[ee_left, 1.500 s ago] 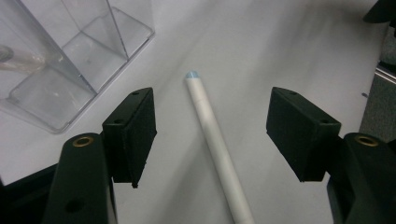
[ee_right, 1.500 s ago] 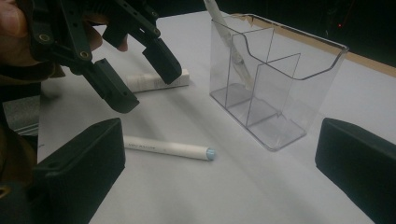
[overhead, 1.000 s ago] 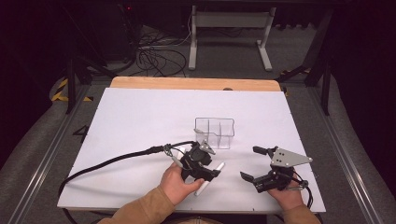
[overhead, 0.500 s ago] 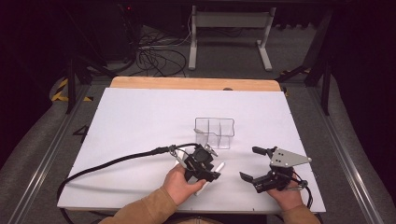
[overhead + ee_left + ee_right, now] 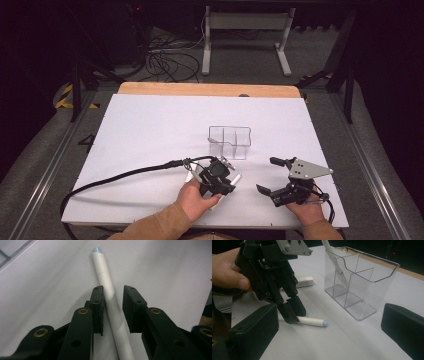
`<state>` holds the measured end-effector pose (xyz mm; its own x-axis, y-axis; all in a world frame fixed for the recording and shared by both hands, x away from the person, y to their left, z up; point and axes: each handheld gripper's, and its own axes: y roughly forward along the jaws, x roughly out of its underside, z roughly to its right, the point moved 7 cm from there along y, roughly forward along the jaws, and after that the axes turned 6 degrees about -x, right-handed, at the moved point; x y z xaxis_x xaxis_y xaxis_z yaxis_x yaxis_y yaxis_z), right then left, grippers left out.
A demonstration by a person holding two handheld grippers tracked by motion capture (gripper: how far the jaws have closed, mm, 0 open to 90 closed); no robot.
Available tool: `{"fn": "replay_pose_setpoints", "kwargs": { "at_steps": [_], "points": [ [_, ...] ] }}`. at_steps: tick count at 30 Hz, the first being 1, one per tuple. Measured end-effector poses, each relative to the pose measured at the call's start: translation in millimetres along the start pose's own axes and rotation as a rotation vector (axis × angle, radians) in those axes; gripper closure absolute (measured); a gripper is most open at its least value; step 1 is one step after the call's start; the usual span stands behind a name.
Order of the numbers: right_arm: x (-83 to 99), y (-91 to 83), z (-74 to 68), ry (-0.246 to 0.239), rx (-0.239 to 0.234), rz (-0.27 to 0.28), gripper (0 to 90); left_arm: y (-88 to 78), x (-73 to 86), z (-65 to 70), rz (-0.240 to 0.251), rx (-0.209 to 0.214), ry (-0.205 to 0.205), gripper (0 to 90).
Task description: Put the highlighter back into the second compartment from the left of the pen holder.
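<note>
A white marker (image 5: 107,290) with a pale blue cap lies flat on the white table; its capped end (image 5: 325,323) points toward the clear organiser (image 5: 230,141). My left gripper (image 5: 226,186) stands tilted down over it, the marker running between its jaws (image 5: 113,288). The jaws have just been closing. One pad (image 5: 98,307) touches the marker's side, and a gap remains at the other pad (image 5: 131,310). My right gripper (image 5: 266,175) rests open and empty to the right, near the table's front edge.
The clear organiser (image 5: 362,277) has several compartments, and a white pen (image 5: 337,265) leans in a rear one. A small white block (image 5: 304,282) lies behind the left gripper. The left gripper's black cable (image 5: 120,176) trails off to the left across the white table (image 5: 150,125).
The left gripper's jaws have narrowed around the marker and the hand has shifted slightly over it. The right gripper has not moved.
</note>
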<state>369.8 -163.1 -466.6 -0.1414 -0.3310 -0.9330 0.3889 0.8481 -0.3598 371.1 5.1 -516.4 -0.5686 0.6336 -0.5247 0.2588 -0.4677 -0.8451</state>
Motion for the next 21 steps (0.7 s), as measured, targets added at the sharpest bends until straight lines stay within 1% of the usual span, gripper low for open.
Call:
{"fn": "replay_pose_setpoints", "kwargs": {
  "at_steps": [3, 10, 17, 21],
  "points": [
    [0.2, 0.3, -0.2, 0.002, -0.002, -0.002, 1.8, 0.2, 0.4, 1.0, 0.0, -0.005, -0.004, 73.5],
    [0.6, 0.8, -0.2, -0.001, -0.002, -0.005, 1.8, 1.1, 0.8, 2.2, 0.006, -0.033, -0.013, 74.1],
    [1.0, 1.4, -0.7, 0.0, -0.005, -0.008, 1.8, 1.1, 1.1, 3.6, 0.009, -0.055, -0.04, 74.9],
    [1.4, 1.7, -0.1, -0.003, 0.002, -0.01, 1.8, 0.7, 1.0, 3.2, 0.002, -0.058, -0.055, 76.2]
  ]
}}
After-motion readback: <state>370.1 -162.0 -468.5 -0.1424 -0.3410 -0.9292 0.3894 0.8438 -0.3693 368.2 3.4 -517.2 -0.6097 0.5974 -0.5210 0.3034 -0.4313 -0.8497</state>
